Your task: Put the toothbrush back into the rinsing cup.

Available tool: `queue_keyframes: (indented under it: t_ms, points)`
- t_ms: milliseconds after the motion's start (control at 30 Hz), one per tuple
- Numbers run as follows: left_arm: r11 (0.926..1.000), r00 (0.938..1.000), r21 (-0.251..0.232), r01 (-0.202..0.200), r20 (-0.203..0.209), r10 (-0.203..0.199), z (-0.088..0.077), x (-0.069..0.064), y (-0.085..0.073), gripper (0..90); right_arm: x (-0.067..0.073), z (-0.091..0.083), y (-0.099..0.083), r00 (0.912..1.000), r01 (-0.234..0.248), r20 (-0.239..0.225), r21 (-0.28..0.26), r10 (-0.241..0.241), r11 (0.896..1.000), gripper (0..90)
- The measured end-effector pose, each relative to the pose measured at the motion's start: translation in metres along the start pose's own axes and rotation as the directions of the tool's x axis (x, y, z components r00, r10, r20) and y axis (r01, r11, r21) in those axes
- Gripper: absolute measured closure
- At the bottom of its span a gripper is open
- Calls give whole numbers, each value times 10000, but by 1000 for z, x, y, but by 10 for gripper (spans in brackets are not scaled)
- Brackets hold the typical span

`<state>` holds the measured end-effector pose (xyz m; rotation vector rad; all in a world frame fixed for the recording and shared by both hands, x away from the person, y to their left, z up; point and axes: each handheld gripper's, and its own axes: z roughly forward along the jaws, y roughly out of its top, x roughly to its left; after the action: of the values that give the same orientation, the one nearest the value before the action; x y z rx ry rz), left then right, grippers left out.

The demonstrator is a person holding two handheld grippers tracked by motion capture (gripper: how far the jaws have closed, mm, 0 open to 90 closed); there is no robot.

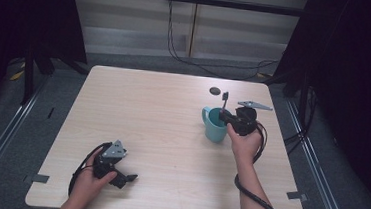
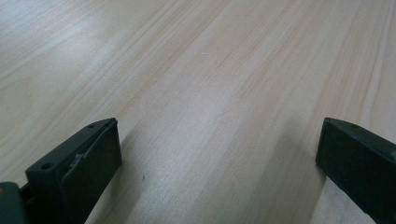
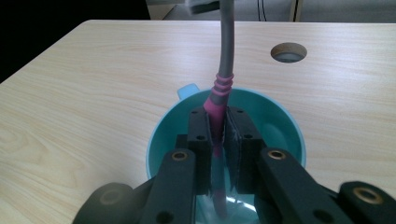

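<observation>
**Right claw grips a toothbrush over the teal mug; left claw idle and spread**

Table (image 1: pixel 163 113): pale wood, under both claws. A round cable hole (image 3: pixel 288 52) lies beyond the right claw.

Mug (image 3: pixel 163 135): teal, directly beneath the right gripper (image 3: pixel 218 128), handle on its far side.

Right gripper: jaws clenched on the pink handle of a toothbrush (image 3: pixel 219 95), which stands upright between them, grey neck rising above, lower end down inside the mug.

Left gripper (image 2: pixel 219 154): near the table's front edge, well apart from the mug, jaws spread wide over bare wood, holding nothing.
</observation>
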<state>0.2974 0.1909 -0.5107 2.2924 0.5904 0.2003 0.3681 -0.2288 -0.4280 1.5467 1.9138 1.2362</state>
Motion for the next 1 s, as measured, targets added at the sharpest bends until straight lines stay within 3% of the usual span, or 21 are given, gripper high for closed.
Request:
queue_keyframes:
  t_ms: [1000]
  points:
    - [10000, 10000, -5, 1, 3, -1, 0, 0, 0, 0, 0, 11, 1, 9999, 43, 93, 273, -45, 9996, 810]
